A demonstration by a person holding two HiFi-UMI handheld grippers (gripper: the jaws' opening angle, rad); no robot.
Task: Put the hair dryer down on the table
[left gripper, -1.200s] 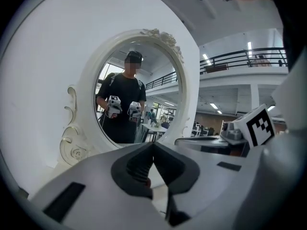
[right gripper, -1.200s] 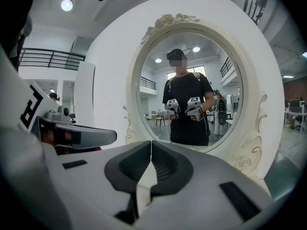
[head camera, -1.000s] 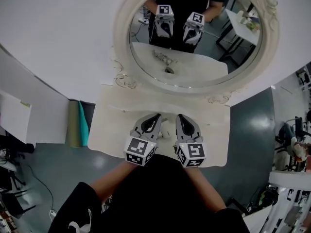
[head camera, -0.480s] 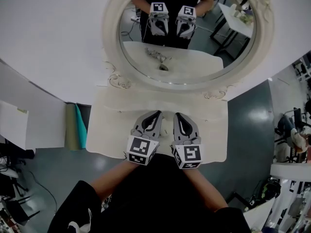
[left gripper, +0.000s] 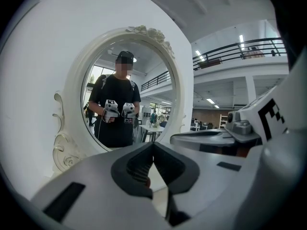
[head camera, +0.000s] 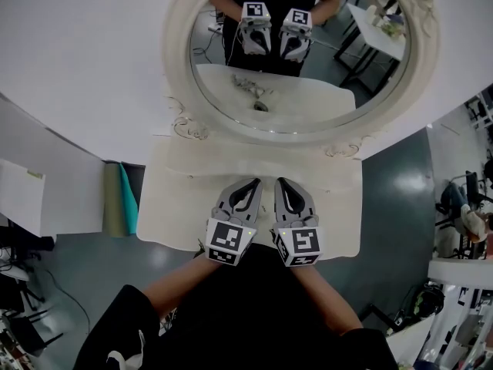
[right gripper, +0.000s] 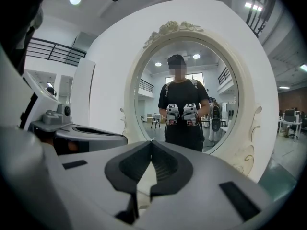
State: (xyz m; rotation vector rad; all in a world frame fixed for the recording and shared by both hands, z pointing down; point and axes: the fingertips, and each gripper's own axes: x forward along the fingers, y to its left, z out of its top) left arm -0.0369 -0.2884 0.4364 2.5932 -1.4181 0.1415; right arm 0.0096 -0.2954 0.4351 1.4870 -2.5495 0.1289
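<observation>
From here the table (head camera: 173, 203) looks smooth, cream and matt. The carved mirror frame (head camera: 176, 60) has a soft painted sheen around clear glass (head camera: 370, 60). The dark floor (head camera: 400, 199) is glossy. The left gripper (left gripper: 153, 145) and right gripper (right gripper: 151, 154) have matt grey plastic shells with black ribbed pads (left gripper: 137, 170).

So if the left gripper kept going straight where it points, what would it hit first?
Most likely the mirror. The left gripper points across a bare strip of table towards its lower frame, with nothing showing between. Whether frame or glass comes first, I cannot tell.
</observation>
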